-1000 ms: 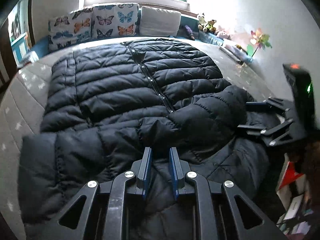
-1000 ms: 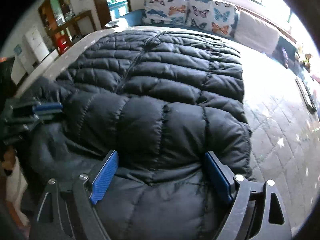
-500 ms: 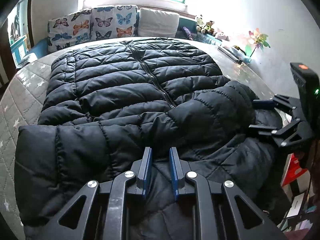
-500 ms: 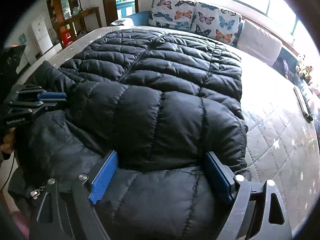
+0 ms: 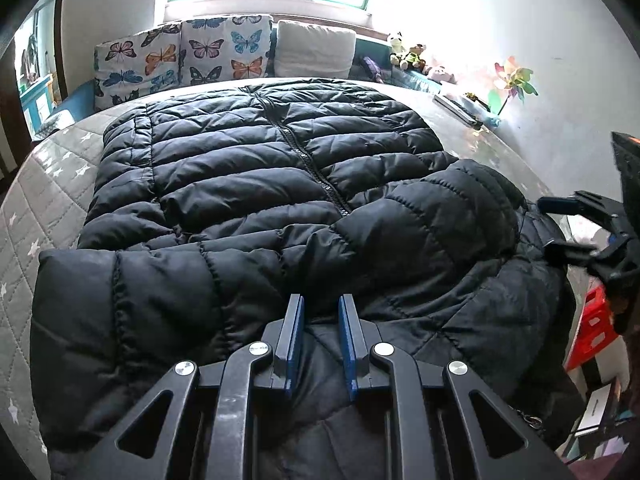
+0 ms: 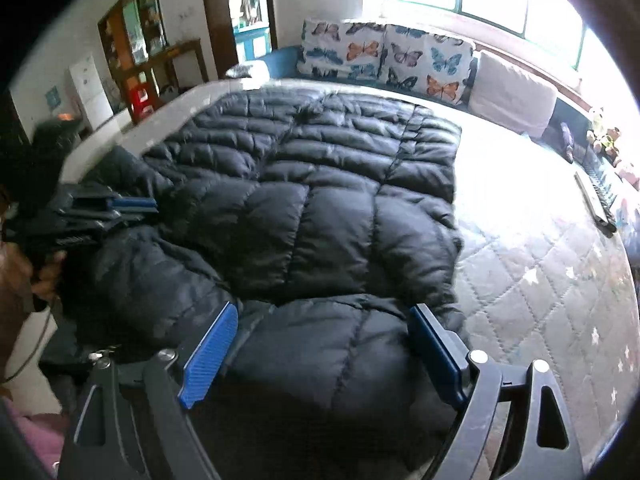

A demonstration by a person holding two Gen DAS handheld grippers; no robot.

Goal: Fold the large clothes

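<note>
Black puffer jacket (image 5: 256,184) spread flat on the quilted bed (image 6: 532,264), sleeve folded across its near end. Left gripper (image 5: 319,332) jaws narrowed, nipping jacket fabric. Right gripper (image 6: 320,356) jaws released wide, straddling the sleeve.

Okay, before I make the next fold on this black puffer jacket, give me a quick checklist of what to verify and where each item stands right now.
1. Left gripper gripping the black puffer jacket: cannot tell; fingers narrowly apart over the fabric, pinch unclear.
2. Right gripper free to grasp: ok; jaws wide open, straddling a quilted fold.
3. Sleeves folded in across the body: ok; they lie over the front.
4. Far hem flat on the mattress: ok; the panels lie smooth.
5. Near end fully on the bed: not ok; fabric sags over the near edge.
6. Landing area free of the butterfly cushions: ok; they sit behind the jacket.
</note>
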